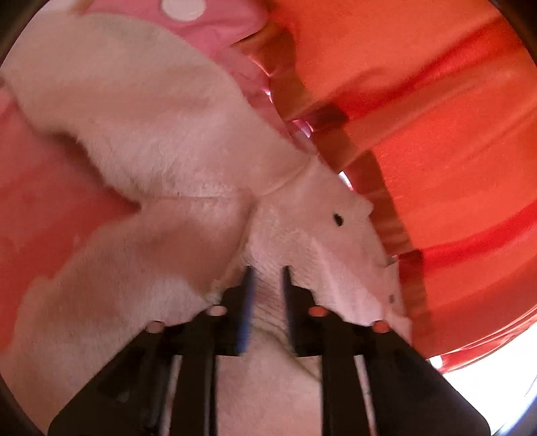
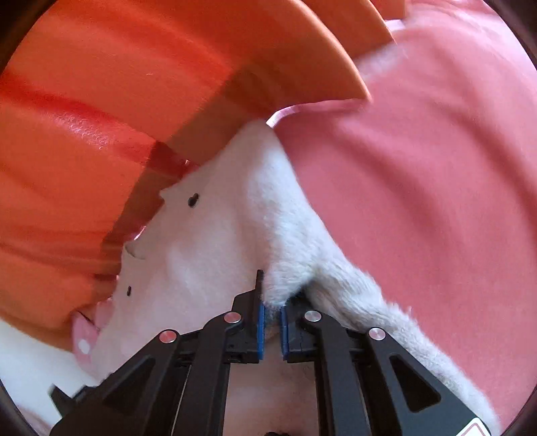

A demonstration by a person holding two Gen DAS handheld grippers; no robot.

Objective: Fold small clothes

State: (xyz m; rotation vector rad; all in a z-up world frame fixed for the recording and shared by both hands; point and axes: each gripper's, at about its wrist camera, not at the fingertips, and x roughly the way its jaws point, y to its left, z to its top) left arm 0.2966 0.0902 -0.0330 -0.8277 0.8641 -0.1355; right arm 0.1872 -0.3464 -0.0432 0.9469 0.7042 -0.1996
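A small white fluffy garment (image 1: 161,141) with small black snaps fills the left wrist view, lying over pink cloth. My left gripper (image 1: 266,278) is shut on a fold of this white garment between its blue pads. In the right wrist view the same white garment (image 2: 221,234) runs down the middle. My right gripper (image 2: 270,302) is shut on a fluffy edge of it. Both views are motion-blurred.
An orange plastic basket (image 1: 436,117) stands close on the right of the left view and on the left of the right view (image 2: 84,117). Pink cloth (image 2: 419,167) spreads on the right. A pink fabric with white dots (image 1: 208,23) lies at the top.
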